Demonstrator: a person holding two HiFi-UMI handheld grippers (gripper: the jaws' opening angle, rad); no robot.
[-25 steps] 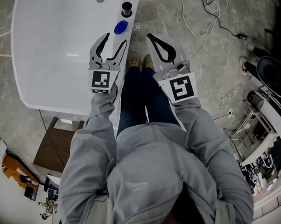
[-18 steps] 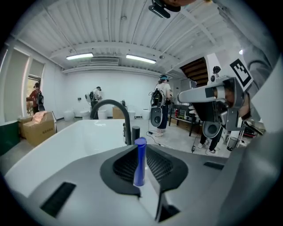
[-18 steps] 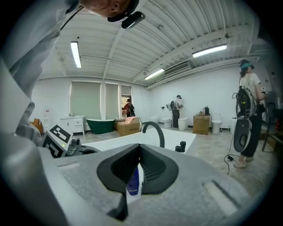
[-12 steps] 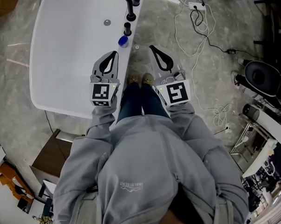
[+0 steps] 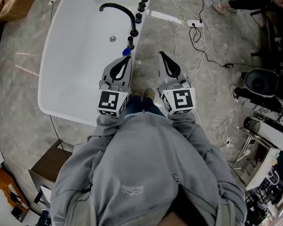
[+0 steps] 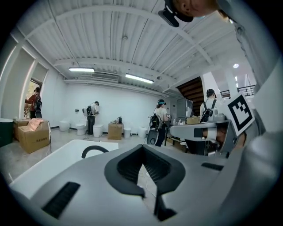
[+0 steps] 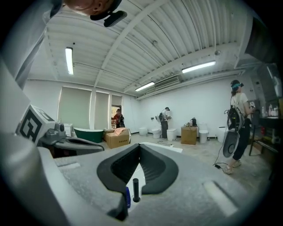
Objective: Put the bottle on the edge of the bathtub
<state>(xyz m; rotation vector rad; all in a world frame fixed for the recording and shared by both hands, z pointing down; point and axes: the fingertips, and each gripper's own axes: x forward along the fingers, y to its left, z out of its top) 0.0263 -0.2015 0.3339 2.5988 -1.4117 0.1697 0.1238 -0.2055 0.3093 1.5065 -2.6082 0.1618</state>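
Observation:
A small blue bottle (image 5: pixel 125 52) stands on the rim of the white bathtub (image 5: pixel 74 66), beside a row of black knobs (image 5: pixel 130 40) and the black faucet (image 5: pixel 120 12). My left gripper (image 5: pixel 129 58) hovers just short of the bottle, shut and holding nothing. My right gripper (image 5: pixel 162 54) is over the floor beside the tub, also shut and empty. In the right gripper view the blue bottle (image 7: pixel 127 197) and a knob (image 7: pixel 135 190) show through the hollow behind the closed fingertips (image 7: pixel 139 146). The left gripper view looks past the closed left gripper (image 6: pixel 142 147) to the faucet (image 6: pixel 93 150).
Cables (image 5: pixel 199 37) and a power strip (image 5: pixel 194 23) lie on the floor right of the tub. A brown cabinet (image 5: pixel 50 165) stands by the tub's near end, a black stool (image 5: pixel 257 84) far right. People, cardboard boxes (image 6: pixel 33 137) and a green tub (image 7: pixel 88 132) are farther off.
The left gripper's jaws have gone from open to shut with nothing in them. Both grippers have drawn back from the bottle, which stays on the rim. More of the tub shows.

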